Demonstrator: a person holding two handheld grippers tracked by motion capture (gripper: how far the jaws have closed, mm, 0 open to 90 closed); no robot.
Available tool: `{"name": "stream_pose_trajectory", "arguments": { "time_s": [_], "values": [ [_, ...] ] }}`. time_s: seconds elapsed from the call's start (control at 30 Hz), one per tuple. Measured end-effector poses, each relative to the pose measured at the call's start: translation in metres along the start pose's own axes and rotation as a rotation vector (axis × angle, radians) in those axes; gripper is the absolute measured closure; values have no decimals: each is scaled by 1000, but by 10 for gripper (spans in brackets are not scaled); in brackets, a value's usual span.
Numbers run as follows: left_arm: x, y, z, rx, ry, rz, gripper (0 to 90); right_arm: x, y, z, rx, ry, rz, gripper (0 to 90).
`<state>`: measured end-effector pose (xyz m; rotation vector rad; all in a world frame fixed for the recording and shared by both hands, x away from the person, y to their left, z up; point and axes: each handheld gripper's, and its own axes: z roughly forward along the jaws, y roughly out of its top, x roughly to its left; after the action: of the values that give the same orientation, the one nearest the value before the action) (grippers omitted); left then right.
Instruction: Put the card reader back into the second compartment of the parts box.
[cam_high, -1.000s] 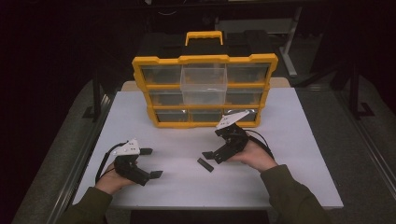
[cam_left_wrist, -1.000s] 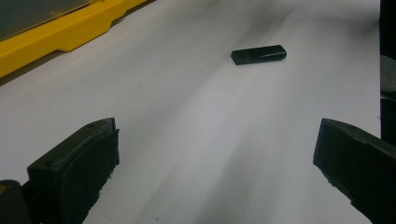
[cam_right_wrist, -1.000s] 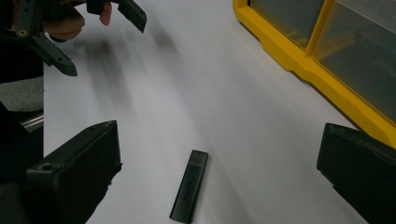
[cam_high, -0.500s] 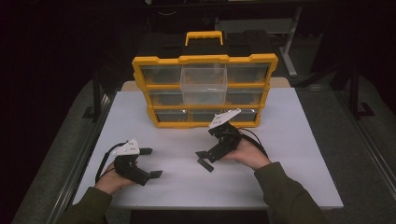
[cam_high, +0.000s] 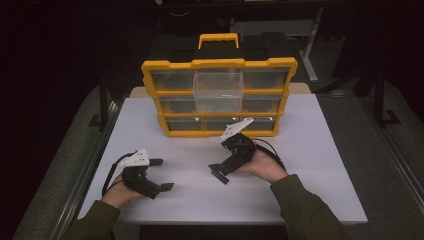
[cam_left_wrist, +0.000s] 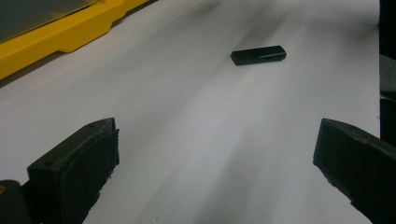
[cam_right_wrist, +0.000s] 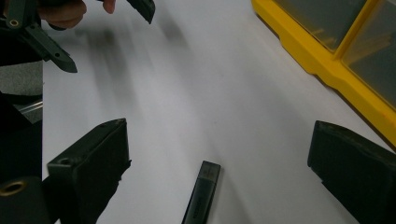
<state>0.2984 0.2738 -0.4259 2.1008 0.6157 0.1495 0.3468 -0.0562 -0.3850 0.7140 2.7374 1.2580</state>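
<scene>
A small black stick (cam_right_wrist: 201, 191) lies flat on the white table (cam_high: 310, 150), between the wide-apart jaws of my right gripper (cam_right_wrist: 224, 144), touching neither. The high view shows the right gripper (cam_high: 217, 173) at table centre, open and pointing left. My left gripper (cam_high: 161, 174) rests open at the front left, nothing in it. From the left gripper (cam_left_wrist: 217, 140), the same stick (cam_left_wrist: 258, 55) lies well ahead.
A yellow drawer organizer (cam_high: 165, 95) stands upright at the back centre, with one clear drawer (cam_high: 218, 90) pulled out of its top row. Its yellow base (cam_right_wrist: 327, 70) runs close along the right gripper's right side. Dark floor surrounds the table.
The right gripper has edged a little left and forward over the stick. The left gripper has stayed put.
</scene>
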Motion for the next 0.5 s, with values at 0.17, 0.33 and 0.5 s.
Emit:
{"name": "stream_pose_trajectory", "arguments": {
  "time_s": [0.17,0.33,0.5],
  "values": [
    [0,0,0,0,0,0,0,1,-1,0,12,-5,1,94],
    [0,0,0,-1,0,1,0,2,-3,0,26,-12,-3,142],
    [0,0,0,-1,0,1,0,3,-5,1,43,-10,-10,204]
  ]
}}
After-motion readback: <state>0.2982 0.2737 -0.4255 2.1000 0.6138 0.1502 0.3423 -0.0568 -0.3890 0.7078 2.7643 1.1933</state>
